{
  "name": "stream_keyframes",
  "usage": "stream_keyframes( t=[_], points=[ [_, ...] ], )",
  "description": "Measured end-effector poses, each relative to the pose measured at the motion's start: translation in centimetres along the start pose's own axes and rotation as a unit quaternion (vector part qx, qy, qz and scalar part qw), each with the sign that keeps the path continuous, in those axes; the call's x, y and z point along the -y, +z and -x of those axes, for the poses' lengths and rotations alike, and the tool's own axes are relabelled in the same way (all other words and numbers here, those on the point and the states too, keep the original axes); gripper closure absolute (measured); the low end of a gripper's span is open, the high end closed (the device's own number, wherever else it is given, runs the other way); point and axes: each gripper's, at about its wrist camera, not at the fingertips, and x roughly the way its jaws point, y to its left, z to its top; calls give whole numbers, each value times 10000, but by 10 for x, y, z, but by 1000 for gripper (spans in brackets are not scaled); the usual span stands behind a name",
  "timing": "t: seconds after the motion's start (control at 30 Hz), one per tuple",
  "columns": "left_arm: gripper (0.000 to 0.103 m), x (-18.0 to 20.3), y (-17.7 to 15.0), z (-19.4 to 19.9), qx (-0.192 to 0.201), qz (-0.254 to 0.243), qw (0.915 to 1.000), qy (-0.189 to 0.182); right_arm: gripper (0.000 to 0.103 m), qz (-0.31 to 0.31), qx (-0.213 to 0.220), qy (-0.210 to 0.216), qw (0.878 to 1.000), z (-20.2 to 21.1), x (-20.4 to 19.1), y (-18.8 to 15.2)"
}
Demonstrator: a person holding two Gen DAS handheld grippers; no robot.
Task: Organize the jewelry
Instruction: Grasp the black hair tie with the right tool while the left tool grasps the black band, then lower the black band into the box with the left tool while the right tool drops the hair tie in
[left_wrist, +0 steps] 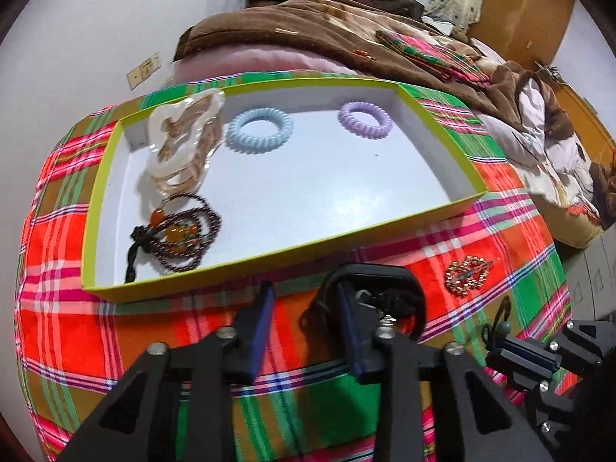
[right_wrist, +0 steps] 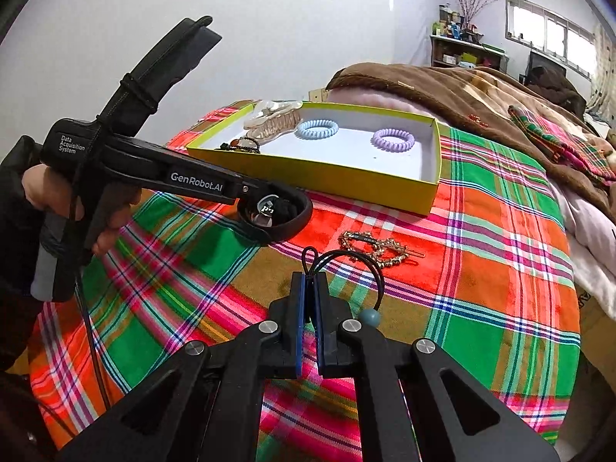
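Observation:
A yellow-rimmed box [left_wrist: 462, 161] with a white floor lies on the plaid cloth and shows in the right wrist view [right_wrist: 431, 188] too. In it are a clear hair claw [left_wrist: 181, 142], a blue coil tie [left_wrist: 258, 129], a purple coil tie [left_wrist: 365, 120] and a dark bead bracelet [left_wrist: 181, 235]. My left gripper [left_wrist: 306, 300] is open, its fingers around the rim of a black band [left_wrist: 400, 281] on the cloth, below the box. My right gripper [right_wrist: 310, 281] is shut on a thin black elastic with a teal bead [right_wrist: 370, 316]. A gold heart hair clip [right_wrist: 379, 248] lies just beyond it.
The plaid cloth [right_wrist: 500, 269] covers a bed. A brown blanket [right_wrist: 462, 88] and a folded plaid cloth [right_wrist: 558, 142] lie behind the box. A shelf with small items [right_wrist: 466, 50] stands by the far wall. The bed's right edge drops off near a pink sheet [right_wrist: 593, 238].

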Motion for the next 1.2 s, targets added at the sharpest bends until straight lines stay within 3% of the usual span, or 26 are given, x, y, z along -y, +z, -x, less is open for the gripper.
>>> stream_keyframes(
  t=[0.1,0.6,1.2],
  points=[
    [88,5,0,0,0,-97,9999,-124,99,-21,22,0,10000,1,1,0],
    [89,4,-5,17,255,50,9990,-354,99,-119,101,-29,9999,4,2,1],
    [89,2,0,45,545,113,9979,-321,99,-171,347,-141,9992,23,1,15]
  ],
)
